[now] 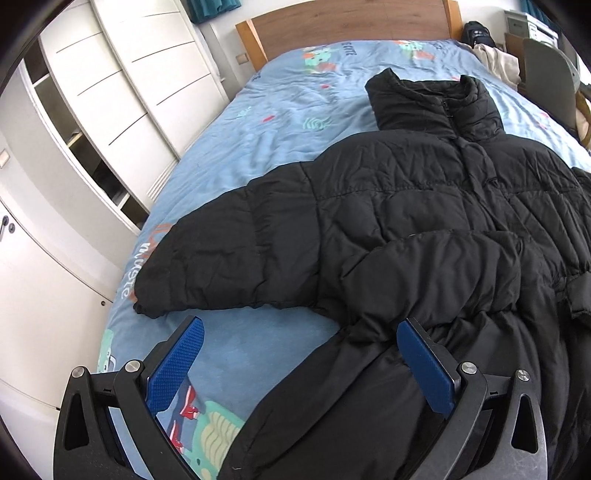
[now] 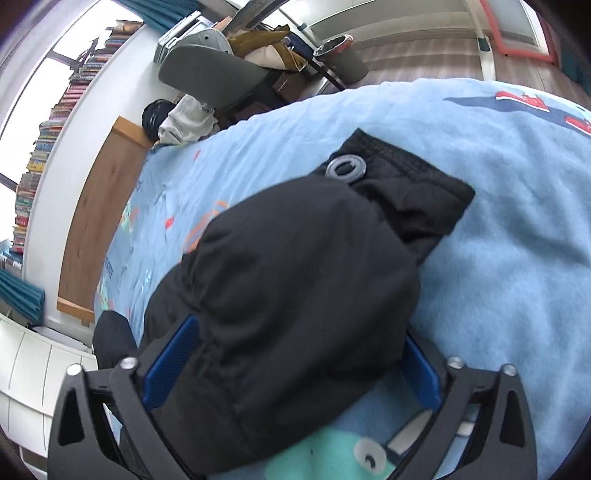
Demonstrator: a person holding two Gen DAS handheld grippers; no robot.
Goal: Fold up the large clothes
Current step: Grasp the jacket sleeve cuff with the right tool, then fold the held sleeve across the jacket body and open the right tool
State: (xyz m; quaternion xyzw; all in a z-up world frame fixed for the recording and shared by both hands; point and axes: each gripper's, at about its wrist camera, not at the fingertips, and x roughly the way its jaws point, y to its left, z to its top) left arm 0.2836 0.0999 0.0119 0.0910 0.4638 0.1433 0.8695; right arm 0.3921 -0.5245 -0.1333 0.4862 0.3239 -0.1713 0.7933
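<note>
Looking down from my left gripper [image 1: 299,354], I see the black quilted puffer jacket [image 1: 406,206] spread front-up on the light blue cartoon-print bedsheet [image 1: 288,110], its collar toward the brown wooden headboard [image 1: 351,22] and one sleeve stretched out to the side away from it. My left gripper stands wide open, its blue pads straddling the jacket's side edge at the end of the bed farthest from the headboard; nothing is pinched yet. My right gripper [image 2: 295,347] has a thick bunch of the same black padding between its blue pads, but the fabric hides the gap, so I cannot tell whether it is clamped or merely resting around it. A grey metal snap [image 2: 345,167] shows on the cuff beyond that bunch.

I judge the fold is at an early step: one sleeve looks laid across the body, the other still out. Next I would close the left pads on the hem edge, confirm the right grip, then bring the outstretched sleeve inward, away from the sheet's side, keeping the bulky padding from slipping.
</note>
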